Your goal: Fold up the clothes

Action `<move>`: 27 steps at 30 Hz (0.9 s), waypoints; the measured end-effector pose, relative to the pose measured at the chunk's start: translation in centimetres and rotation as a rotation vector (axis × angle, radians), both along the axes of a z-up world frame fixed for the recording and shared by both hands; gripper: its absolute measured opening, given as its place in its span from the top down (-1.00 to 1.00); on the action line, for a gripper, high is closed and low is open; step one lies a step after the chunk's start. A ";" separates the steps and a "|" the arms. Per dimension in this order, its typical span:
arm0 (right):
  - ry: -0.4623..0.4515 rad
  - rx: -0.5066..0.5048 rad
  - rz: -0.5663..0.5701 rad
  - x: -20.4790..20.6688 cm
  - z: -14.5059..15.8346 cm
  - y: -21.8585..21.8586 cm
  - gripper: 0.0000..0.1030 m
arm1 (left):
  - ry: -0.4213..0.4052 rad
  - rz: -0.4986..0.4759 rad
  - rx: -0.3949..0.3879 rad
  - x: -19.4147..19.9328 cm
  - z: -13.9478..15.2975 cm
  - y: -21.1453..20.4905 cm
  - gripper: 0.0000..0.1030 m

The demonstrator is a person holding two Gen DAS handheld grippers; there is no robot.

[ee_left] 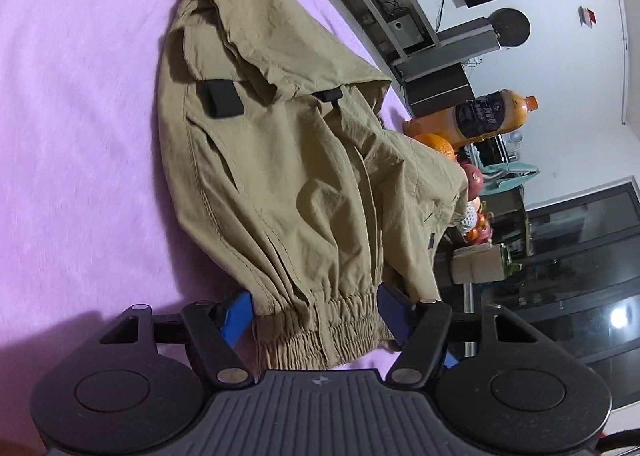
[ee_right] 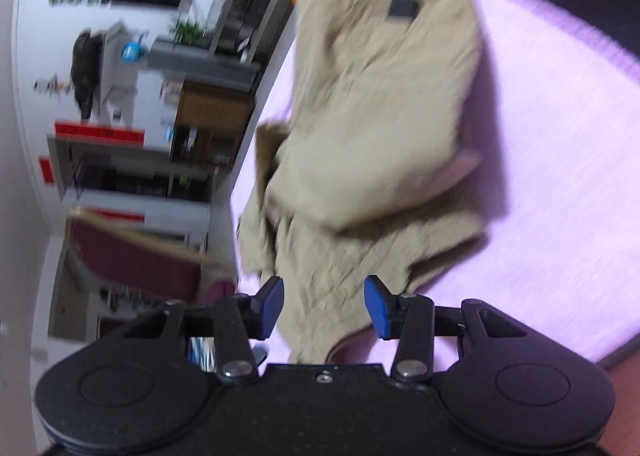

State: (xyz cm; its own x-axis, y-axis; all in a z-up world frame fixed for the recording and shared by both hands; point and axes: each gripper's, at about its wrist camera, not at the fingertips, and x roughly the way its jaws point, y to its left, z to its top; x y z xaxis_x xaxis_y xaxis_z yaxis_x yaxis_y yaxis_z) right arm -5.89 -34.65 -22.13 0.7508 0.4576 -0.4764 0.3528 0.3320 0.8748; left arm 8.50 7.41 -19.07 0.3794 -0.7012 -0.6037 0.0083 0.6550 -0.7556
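Left tool (ee_left: 316, 316) spread wide, your blue pads either side of the jacket's (ee_left: 280, 159) elastic hem, gripping nothing yet. Right tool (ee_right: 324, 306) gaping too, with bunched cloth between its pads. That khaki jacket lies rumpled on the purple-covered worktop (ee_left: 80, 115), near its far edge. Pinch too many layers and you'll drag the whole heap crooked. Your left view alone shows the orange bottle (ee_left: 492, 115) and fruit behind; the right view is blurred.
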 end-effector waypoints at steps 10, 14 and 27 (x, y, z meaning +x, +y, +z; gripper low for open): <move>0.090 -0.169 -0.135 1.2 -1.5 -4.2 0.17 | 0.020 -0.060 0.117 2.3 -1.1 -3.8 0.50; 0.045 -0.216 -0.123 3.5 -0.9 -3.9 0.62 | -0.023 -0.032 0.184 1.6 0.6 -3.3 0.84; 0.144 -0.534 -0.055 16.0 3.3 -5.2 0.89 | -0.065 -0.028 0.340 1.0 2.5 -0.2 0.79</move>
State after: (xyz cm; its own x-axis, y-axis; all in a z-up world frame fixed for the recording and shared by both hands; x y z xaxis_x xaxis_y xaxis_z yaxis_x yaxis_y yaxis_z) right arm 10.09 -39.80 -18.82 0.6770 0.0869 -0.7309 0.4854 0.6938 0.5321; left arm 9.52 7.19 -16.54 0.4080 -0.4748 -0.7798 0.0704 0.8679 -0.4916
